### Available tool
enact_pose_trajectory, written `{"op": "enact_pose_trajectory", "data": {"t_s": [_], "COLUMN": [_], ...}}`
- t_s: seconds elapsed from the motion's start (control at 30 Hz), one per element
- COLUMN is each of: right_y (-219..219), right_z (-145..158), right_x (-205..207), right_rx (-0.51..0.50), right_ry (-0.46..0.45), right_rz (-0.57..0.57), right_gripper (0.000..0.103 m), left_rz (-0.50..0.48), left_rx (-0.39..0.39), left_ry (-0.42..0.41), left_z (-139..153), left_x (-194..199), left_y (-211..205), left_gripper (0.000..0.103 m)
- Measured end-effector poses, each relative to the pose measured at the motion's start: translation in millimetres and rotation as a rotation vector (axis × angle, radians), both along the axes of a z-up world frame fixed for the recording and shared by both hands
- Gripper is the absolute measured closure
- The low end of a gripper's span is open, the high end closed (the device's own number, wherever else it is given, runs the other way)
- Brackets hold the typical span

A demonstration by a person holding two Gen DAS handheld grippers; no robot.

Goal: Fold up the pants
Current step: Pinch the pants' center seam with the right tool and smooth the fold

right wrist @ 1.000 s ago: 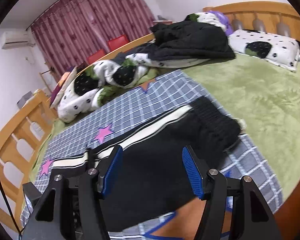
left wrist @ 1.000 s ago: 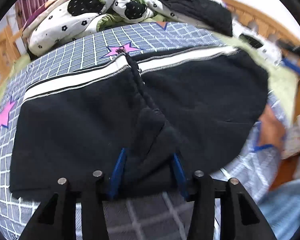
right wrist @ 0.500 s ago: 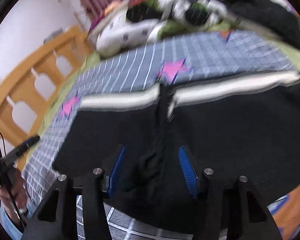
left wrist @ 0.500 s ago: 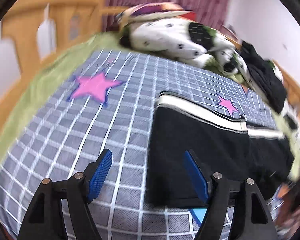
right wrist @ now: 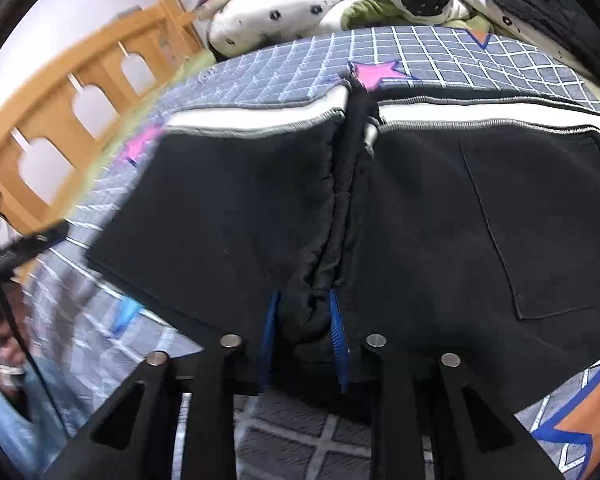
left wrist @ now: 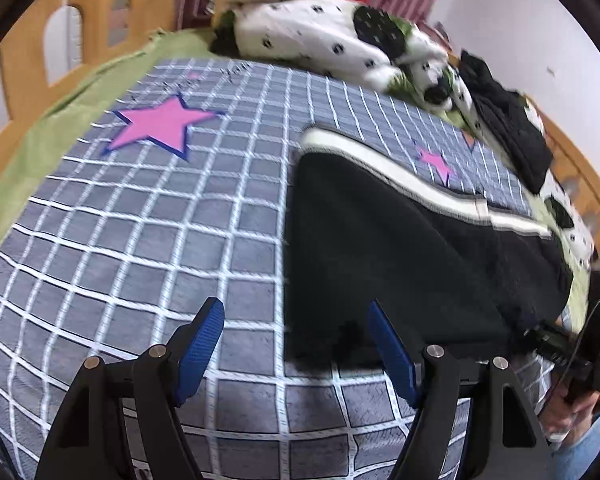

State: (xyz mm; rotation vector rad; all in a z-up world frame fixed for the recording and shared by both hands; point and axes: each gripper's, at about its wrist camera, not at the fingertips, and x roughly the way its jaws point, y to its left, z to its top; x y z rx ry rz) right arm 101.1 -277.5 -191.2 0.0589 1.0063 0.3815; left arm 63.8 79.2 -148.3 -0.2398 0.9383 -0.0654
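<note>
Black pants [left wrist: 400, 248] with a white side stripe lie flat on a grey checked blanket [left wrist: 140, 240]. My left gripper [left wrist: 296, 344] stands open just above the blanket. The pants' near left corner lies between its blue pads [left wrist: 200, 336], and neither pad touches the cloth. In the right wrist view the pants [right wrist: 420, 220] show a raised ridge down their middle. My right gripper [right wrist: 302, 324] is closing on the near end of that ridge, with bunched black cloth pinched between its pads [right wrist: 336, 320].
A spotted white duvet [left wrist: 320, 40] and dark clothes [left wrist: 512, 132] are heaped at the far side of the bed. A wooden bed rail [right wrist: 80, 92] runs along the left. A person's hand holding the other gripper [left wrist: 572, 364] shows at the right edge.
My left gripper let go of the middle ridge, opened and swung over to the pants' left end. My right gripper came from the waistband end to the ridge and closed around it.
</note>
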Motion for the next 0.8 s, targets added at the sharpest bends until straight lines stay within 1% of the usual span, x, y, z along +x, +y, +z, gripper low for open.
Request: {"op": "enact_pose_trajectory", "data": {"t_s": [0.03, 0.07, 0.1, 0.13, 0.17, 0.2, 0.27, 0.33, 0.37, 0.4, 0.47, 0.53, 0.57, 0.67, 0.7, 0.73, 0.77, 0.8], "right_y": [2, 2, 0, -4, -7, -10, -14, -16, -16, -14, -14, -13, -13, -12, -11, -11, -9, -8], "right_z": [3, 7, 14, 19, 22, 21, 18, 15, 14, 13, 13, 12, 10, 2, -1, -4, -5, -5], "right_x": [-2, -4, -6, -7, -7, -5, 0, 2, 2, 2, 1, 1, 1, 3, 2, 2, 1, 0], "right_rx": [-0.028, -0.037, -0.028, -0.010, 0.007, 0.013, 0.035, 0.048, 0.045, 0.043, 0.043, 0.047, 0.048, 0.060, 0.056, 0.051, 0.041, 0.032], "right_ry": [-0.021, -0.029, -0.045, -0.063, -0.074, -0.071, -0.048, -0.034, -0.034, -0.036, -0.041, -0.037, -0.033, -0.019, -0.022, -0.027, -0.034, -0.040], "right_rz": [0.007, 0.014, 0.019, 0.013, -0.004, -0.027, -0.047, -0.049, -0.047, -0.046, -0.048, -0.048, -0.048, -0.055, -0.060, -0.061, -0.056, -0.051], "right_gripper": [0.066, 0.064, 0.063, 0.060, 0.053, 0.053, 0.053, 0.053, 0.053, 0.053, 0.053, 0.053, 0.053, 0.053, 0.053, 0.053, 0.053, 0.053], "left_rz": [-0.010, -0.027, -0.067, -0.102, -0.121, -0.128, -0.164, -0.186, -0.177, -0.149, -0.105, -0.061, -0.046, 0.001, 0.010, 0.020, 0.064, 0.089], "left_rx": [-0.003, -0.007, -0.018, -0.022, -0.018, -0.004, 0.055, 0.151, 0.166, 0.168, 0.112, 0.085, 0.095, 0.150, 0.146, 0.139, 0.128, 0.082], "left_ry": [0.006, 0.014, 0.028, 0.046, 0.057, 0.054, 0.047, 0.042, 0.037, 0.031, 0.014, 0.024, 0.022, -0.049, -0.061, -0.073, -0.079, -0.073], "left_z": [-3, -6, -10, -13, -16, -19, -22, -26, -27, -28, -33, -44, -49, -47, -46, -45, -44, -45], "left_x": [0, -1, -1, -2, -4, -7, -11, -16, -16, -16, -11, -2, 1, -1, -3, -5, -9, -12], "left_y": [-2, -4, -8, -12, -16, -19, -28, -41, -43, -44, -40, -40, -42, -53, -54, -52, -45, -35], "left_gripper": [0.030, 0.030, 0.030, 0.030, 0.030, 0.030, 0.030, 0.030, 0.030, 0.030, 0.030, 0.030, 0.030, 0.031, 0.032, 0.044, 0.052, 0.053]}}
